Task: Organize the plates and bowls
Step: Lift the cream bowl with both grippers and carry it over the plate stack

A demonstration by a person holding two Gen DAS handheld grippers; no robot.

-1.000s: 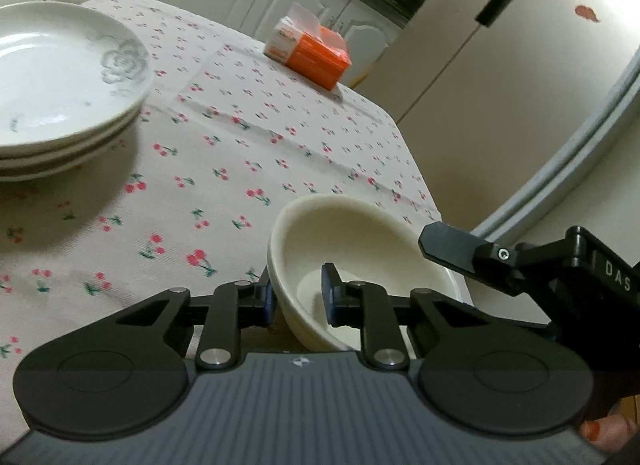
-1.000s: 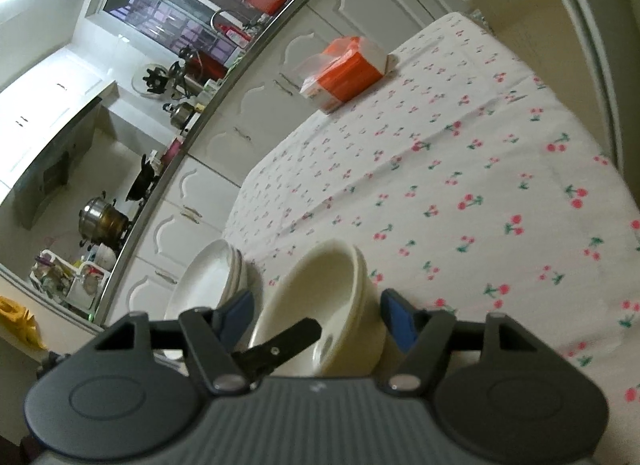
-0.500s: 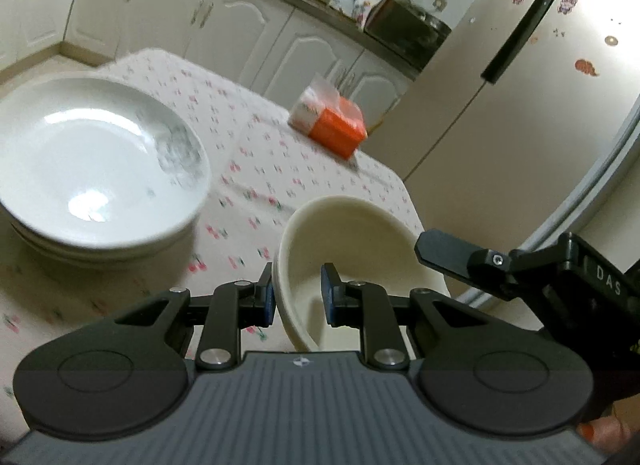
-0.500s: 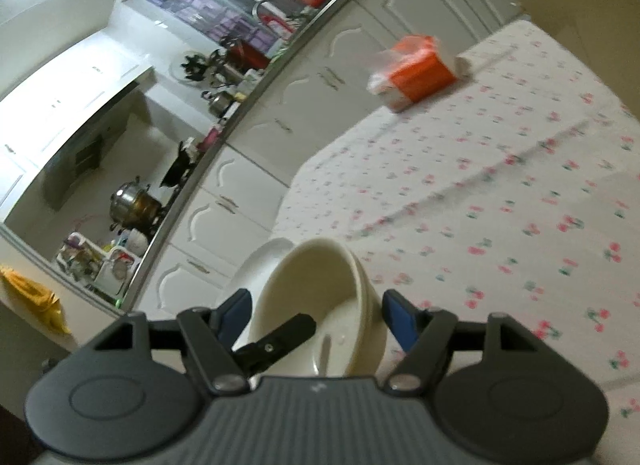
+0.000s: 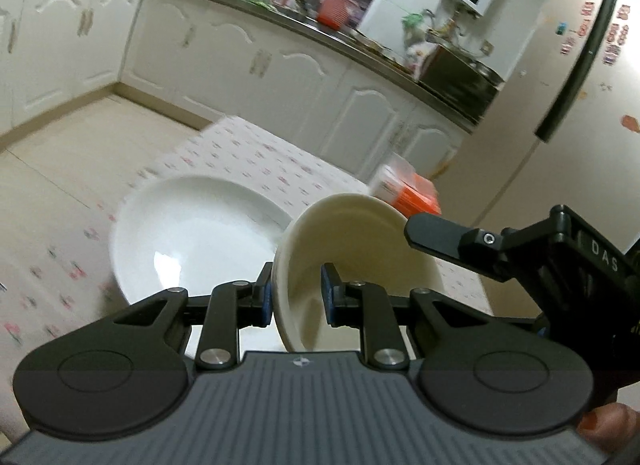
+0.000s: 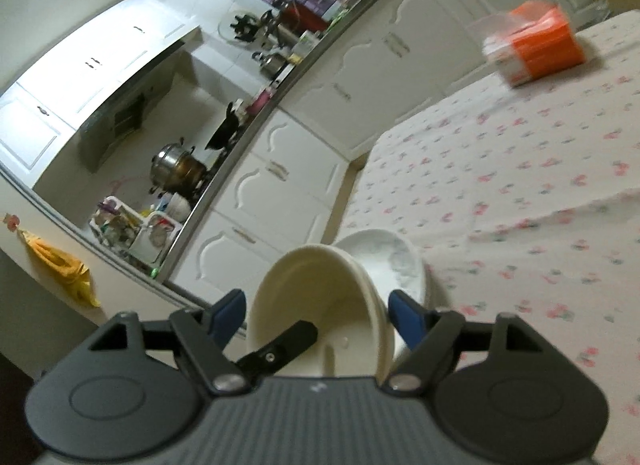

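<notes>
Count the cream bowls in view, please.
1. The cream bowl is tilted in the air over the white plate stack, its rim pinched by the left hand-held gripper. Another could hide nested under it.

We record the left gripper (image 5: 297,297) clamped, one blue pad inside and one outside the wall of the cream bowl (image 5: 352,241). The right gripper (image 6: 316,315) straddles the same bowl, its jaws opening, both pads standing off the sides. A fingertip (image 5: 608,423) shows at the left view's lower right corner.
</notes>
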